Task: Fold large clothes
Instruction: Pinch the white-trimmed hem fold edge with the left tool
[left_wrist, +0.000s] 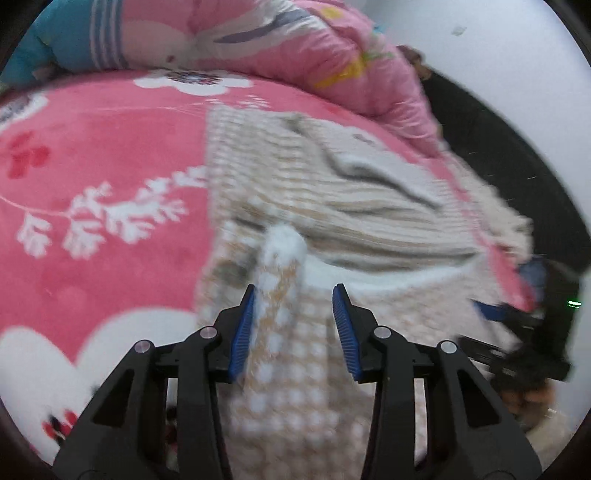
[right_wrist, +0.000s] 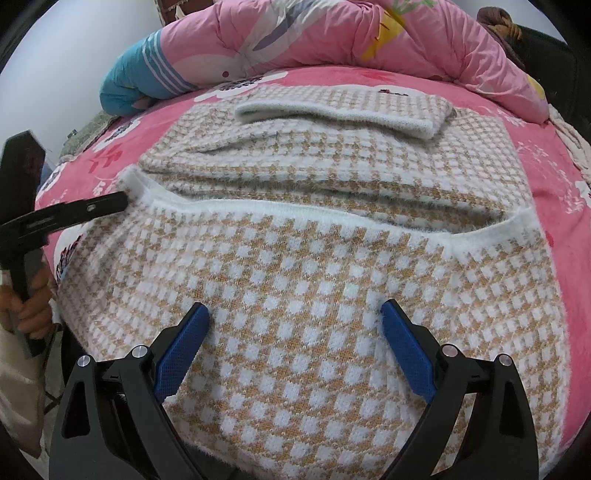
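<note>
- Wool first: a fuzzy fold of the checked sweater (left_wrist: 280, 295) stands up between the blue pads of my left claw (left_wrist: 293, 325). The jaws are fairly narrow, one pad lies against the fold and the other shows a gap, so I judge this a loose hold at best, not a firm pinch.
- My right claw (right_wrist: 295, 332) is spread wide, both pads resting tips-down on the knit, gripping nothing.
- Around both claws the sweater lies on the bed, on the pink flowered blanket (left_wrist: 92, 155), its near part already doubled over so the white ribbed hem (right_wrist: 295, 212) crosses the middle; a sleeve with a white cuff (right_wrist: 424, 125) is folded across the far part.
- In the right wrist view the long axis runs side to side across the bed, the hem edge facing away from me towards the rolled pink quilt (right_wrist: 332, 33).
- Risk, as I judge it: the fluffy yarn may slip out of my left pads if I lift or pull, because only one pad bears on it.
- The doubled layer could drag askew, since my right claw only presses and does not clamp.
- The near edge hangs by the bed's rim, so it might slide off.
</note>
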